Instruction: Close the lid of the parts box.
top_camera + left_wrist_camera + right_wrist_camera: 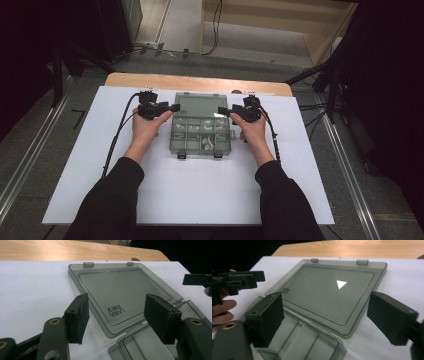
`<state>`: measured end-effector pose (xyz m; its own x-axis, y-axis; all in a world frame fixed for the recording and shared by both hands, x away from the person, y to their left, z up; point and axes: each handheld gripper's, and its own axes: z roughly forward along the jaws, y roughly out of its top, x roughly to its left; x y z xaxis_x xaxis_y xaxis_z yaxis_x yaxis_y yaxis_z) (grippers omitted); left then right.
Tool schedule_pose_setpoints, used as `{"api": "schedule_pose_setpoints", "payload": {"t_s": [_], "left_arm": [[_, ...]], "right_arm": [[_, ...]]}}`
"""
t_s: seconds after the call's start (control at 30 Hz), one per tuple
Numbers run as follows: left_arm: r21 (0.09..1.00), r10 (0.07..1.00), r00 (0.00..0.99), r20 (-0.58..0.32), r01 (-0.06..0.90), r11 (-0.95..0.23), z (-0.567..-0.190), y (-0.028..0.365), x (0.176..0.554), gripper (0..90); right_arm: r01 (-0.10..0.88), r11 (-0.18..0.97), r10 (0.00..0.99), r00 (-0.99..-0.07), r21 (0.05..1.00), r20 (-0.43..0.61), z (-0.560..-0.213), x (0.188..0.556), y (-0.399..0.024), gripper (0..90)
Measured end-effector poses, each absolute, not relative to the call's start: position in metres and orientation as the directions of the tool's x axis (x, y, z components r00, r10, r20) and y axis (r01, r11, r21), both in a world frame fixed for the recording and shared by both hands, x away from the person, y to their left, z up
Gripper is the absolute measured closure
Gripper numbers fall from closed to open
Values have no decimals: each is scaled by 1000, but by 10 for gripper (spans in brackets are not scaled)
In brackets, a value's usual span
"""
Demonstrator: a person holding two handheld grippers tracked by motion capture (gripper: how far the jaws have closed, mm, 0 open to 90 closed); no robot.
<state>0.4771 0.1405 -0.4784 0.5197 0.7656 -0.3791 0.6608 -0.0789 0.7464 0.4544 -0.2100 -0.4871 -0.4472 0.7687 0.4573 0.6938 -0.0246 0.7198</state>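
1. Organiser box of smoky clear plastic sits at the centre of the high view on the white sheet, its lid folded flat open toward the top of the frame.
2. Compartments in the tray hold small pale pieces, too small to identify.
3. Left gripper is at the upper left corner of the box, where lid meets tray; its jaws stand partly apart with nothing between the pads.
4. In the left gripper view the lid lies flat beyond the two pads, its lettering near the hinge edge.
5. Right gripper is at the upper right corner of the box, jaws apart and holding nothing.
6. In the right gripper view the lid lies between and beyond the pads, a white triangular reflection on it, with the left gripper at the left edge of the frame.
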Motion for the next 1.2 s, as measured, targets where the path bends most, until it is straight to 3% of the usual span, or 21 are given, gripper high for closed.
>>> {"api": "schedule_pose_setpoints", "payload": {"t_s": [0.23,1.0,1.2], "left_arm": [[710,767,496,-407,700,-77,-489,136,483,412],[619,766,432,-477,783,-56,-505,122,495,425],[616,778,421,-467,786,-56,-503,121,497,487]], "right_arm": [[727,-44,794,-391,685,465,-499,461,-211,274],[774,-63,801,-338,631,494,-521,472,-205,343],[782,-67,794,-334,619,508,-521,472,-206,442]]}}
